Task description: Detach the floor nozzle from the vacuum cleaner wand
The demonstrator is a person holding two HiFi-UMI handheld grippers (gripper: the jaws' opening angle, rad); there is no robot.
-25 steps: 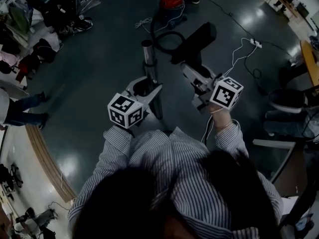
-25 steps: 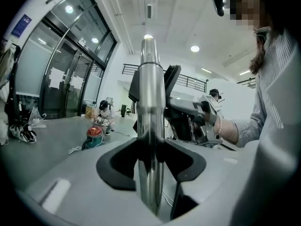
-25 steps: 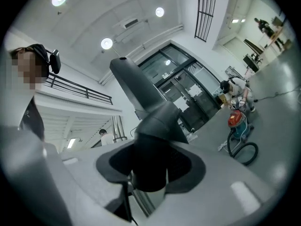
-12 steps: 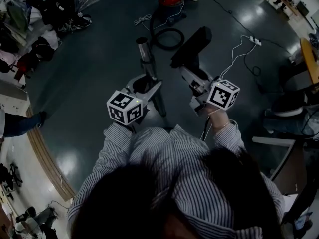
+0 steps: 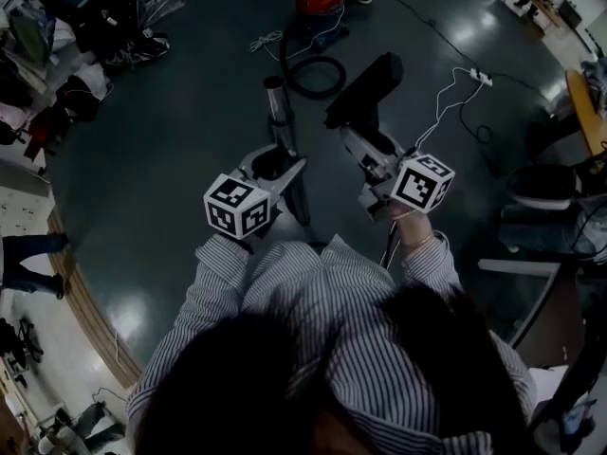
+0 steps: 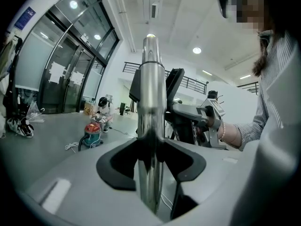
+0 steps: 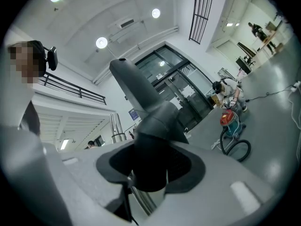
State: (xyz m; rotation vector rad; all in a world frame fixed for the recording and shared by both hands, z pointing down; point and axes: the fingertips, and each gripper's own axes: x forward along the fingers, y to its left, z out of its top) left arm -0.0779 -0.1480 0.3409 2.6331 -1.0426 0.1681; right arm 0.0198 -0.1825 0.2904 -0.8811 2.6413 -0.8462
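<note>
You are wearing a shirt [image 5: 322, 297] striped in white and grey. Your left gripper [image 5: 278, 166] and right gripper [image 5: 360, 150] are showing pale grey bodies and cubes patterned in black-and-white squares. The wand [image 5: 278, 102] is gleaming silver, the floor nozzle [image 5: 368, 85] black, the vacuum cleaner [image 5: 319, 0] red.

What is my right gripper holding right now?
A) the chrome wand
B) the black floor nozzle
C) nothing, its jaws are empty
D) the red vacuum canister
B: the right gripper view shows the right gripper with its jaws closed on the neck of the black floor nozzle, while the chrome wand sits clamped in the left gripper.
</note>
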